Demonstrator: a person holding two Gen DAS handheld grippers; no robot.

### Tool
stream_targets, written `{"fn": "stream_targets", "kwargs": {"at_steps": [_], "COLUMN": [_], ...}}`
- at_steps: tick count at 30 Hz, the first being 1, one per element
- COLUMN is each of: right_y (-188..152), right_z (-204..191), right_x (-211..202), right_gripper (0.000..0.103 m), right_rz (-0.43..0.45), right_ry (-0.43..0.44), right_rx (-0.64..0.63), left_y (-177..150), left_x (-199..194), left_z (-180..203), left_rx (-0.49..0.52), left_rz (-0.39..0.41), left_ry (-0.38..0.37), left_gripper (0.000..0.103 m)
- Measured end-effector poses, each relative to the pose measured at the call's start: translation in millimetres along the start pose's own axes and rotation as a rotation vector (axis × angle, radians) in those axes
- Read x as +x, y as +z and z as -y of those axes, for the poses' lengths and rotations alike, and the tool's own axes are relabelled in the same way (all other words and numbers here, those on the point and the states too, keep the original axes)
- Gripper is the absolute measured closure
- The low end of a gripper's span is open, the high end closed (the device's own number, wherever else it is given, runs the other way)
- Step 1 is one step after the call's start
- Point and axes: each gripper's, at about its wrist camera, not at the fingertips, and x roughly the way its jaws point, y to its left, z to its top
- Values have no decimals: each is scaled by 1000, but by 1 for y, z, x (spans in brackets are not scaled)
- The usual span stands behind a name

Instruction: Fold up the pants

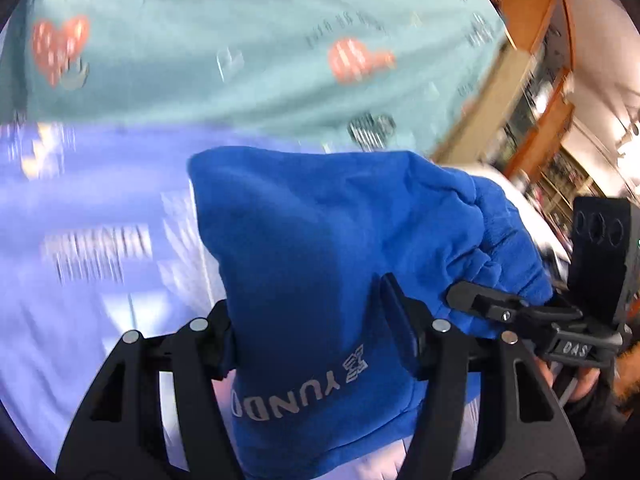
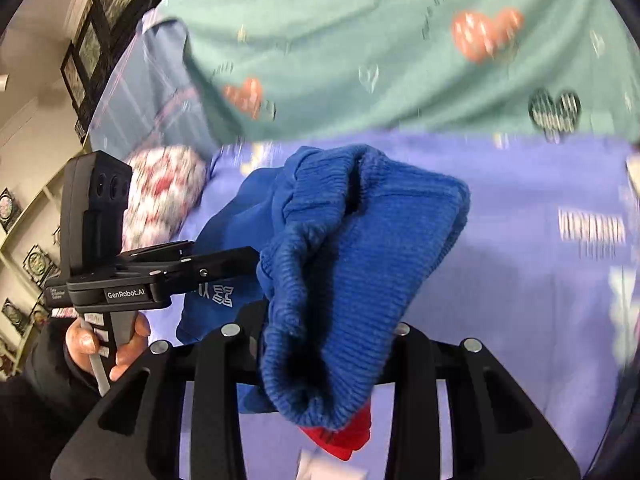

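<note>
The blue pants [image 1: 320,232] hang bunched between both grippers, above a lilac printed bed sheet [image 1: 80,240]. My left gripper [image 1: 316,344] is shut on the cloth near white "YUND" lettering. My right gripper [image 2: 328,344] is shut on the ribbed blue waistband [image 2: 360,248], with a red patch [image 2: 340,438] below it. The right gripper [image 1: 480,304] shows in the left wrist view, clamped on the pants' right edge. The left gripper [image 2: 224,264] shows in the right wrist view, clamped on the pants. Fingertips are hidden by cloth.
A mint green cover with red hearts [image 1: 240,40] lies beyond the lilac sheet. A floral pillow [image 2: 164,196] sits left in the right wrist view. Wooden shelving [image 1: 536,80] stands at right, framed pictures [image 2: 92,48] on the left wall.
</note>
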Motion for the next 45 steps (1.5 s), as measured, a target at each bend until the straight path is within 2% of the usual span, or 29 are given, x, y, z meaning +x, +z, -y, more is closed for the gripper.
{"fn": "stream_targets", "kwargs": {"at_steps": [2, 3, 4, 6, 7, 8, 10, 13, 16, 18, 21, 24, 27, 29, 31, 32, 35, 37, 39, 42, 45], "right_y": [34, 47, 56, 52, 38, 28, -2, -58, -106, -127, -157, -170, -190, -199, -200, -200, -201, -207, -212, -214, -214], "right_z": [11, 19, 33, 58, 72, 75, 68, 40, 20, 9, -7, -15, -23, -20, -12, -10, -9, -14, -18, -20, -19], "right_x": [31, 53, 80, 117, 132, 134, 125, 87, 57, 41, 8, -14, -37, -41, -39, -39, -48, -52, -51, -50, -48], "right_gripper": [55, 37, 29, 30, 36, 38, 38, 37, 32, 31, 23, 13, 4, 2, 2, 2, 2, 1, 1, 1, 1], "right_rz": [28, 30, 33, 1, -42, -61, -81, -92, -134, -138, -57, 2, 110, 155, 142, 143, 190, 226, 220, 209, 198], "right_ry": [-70, -131, -219, -336, -341, -327, -308, -263, -228, -234, -307, -314, -363, -426, -433, -434, -483, -537, -572, -548, -562], "right_rx": [-1, 2, 15, 43, 67, 72, 26, -53, -55, -52, -15, 7, -49, -74, -53, -45, -66, -128, -177, -189, -185], "left_y": [34, 48, 59, 54, 44, 26, -7, -50, -93, -118, -149, -186, -219, -232, -228, -227, -222, -221, -222, -222, -223], "left_x": [18, 33, 59, 92, 99, 97, 81, 49, 17, -6, -35, -59, -73, -71, -66, -70, -80, -86, -90, -88, -87], "left_z": [-23, -36, -61, -103, -123, -143, -156, -141, -115, -90, -61, -27, -6, -1, -5, -6, -9, -11, -9, -5, -5], "left_rx": [-11, -14, -35, -125, -180, -238, -256, -209, -174, -187, -200, -148, -67, -6, -1, -1, 13, 3, 10, 32, 41], "left_rz": [71, 86, 61, -30, -59, -64, -68, -43, -65, -75, -41, -10, 53, 92, 51, 81, 165, 195, 209, 204, 207], "left_ry": [40, 89, 175, 311, 359, 372, 384, 408, 392, 346, 346, 389, 414, 424, 474, 480, 566, 553, 551, 561, 562], "left_gripper": [2, 2, 2, 3, 4, 4, 4, 2, 2, 2, 2, 2, 2, 2, 2, 2, 2, 2, 2, 2, 2]}}
